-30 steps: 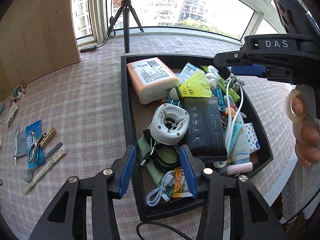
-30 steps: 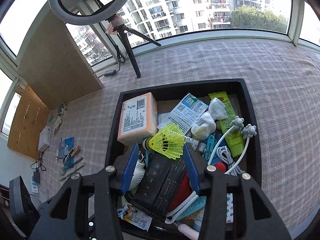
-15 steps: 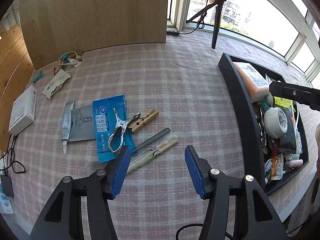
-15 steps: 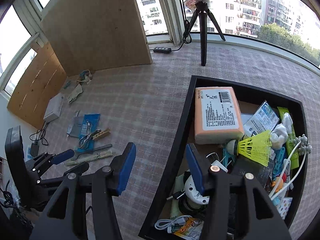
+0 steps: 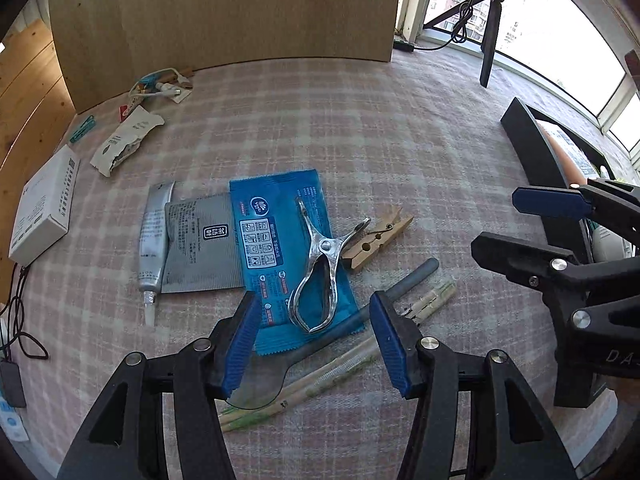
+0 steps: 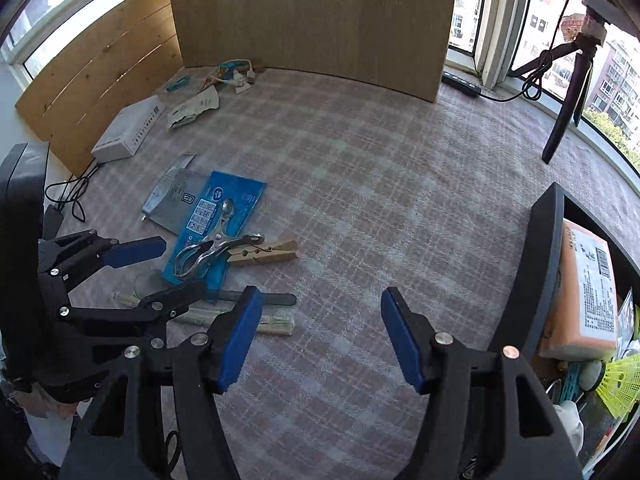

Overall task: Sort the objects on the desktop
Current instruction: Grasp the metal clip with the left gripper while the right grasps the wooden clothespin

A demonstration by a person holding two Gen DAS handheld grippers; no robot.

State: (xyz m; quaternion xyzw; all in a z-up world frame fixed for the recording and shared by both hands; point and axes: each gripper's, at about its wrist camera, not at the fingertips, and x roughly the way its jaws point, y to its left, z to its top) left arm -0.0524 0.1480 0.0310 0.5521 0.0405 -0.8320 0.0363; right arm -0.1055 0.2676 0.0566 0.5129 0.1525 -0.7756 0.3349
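- Left gripper (image 5: 314, 320): released, jaws just opened wider, nothing between them; pointed steeply down above the near end of the metal clip (image 5: 320, 276), which lies on the blue wipe packet (image 5: 276, 240).
- Right gripper (image 6: 322, 312): also released and just opened wider, empty; only bare checked table (image 6: 380, 180) below it.
- Black tray (image 6: 540, 272) with the unsorted things, among them an orange pack (image 6: 584, 292) and a yellow shuttlecock (image 6: 620, 384), just to the right of the right gripper.
- Sorted group ahead of the left gripper: wooden clothespin (image 5: 380, 236) touching the clip on its right, grey-handled tool (image 5: 412, 280) and wrapped chopsticks (image 5: 424, 304) under the right finger, silver sachet (image 5: 200, 248) and silver tube (image 5: 152, 240) to the left.
- Probably a tidying step inside this group, or a return to the tray for the next thing; cannot tell which.
- If tidying: choose one thing only and lower straight, because the clip, packet and clothespin overlap.
- Close across the narrow waist of the clip, not across the thin packet under it.
- Keep the right gripper away to the right, well apart from the left one.
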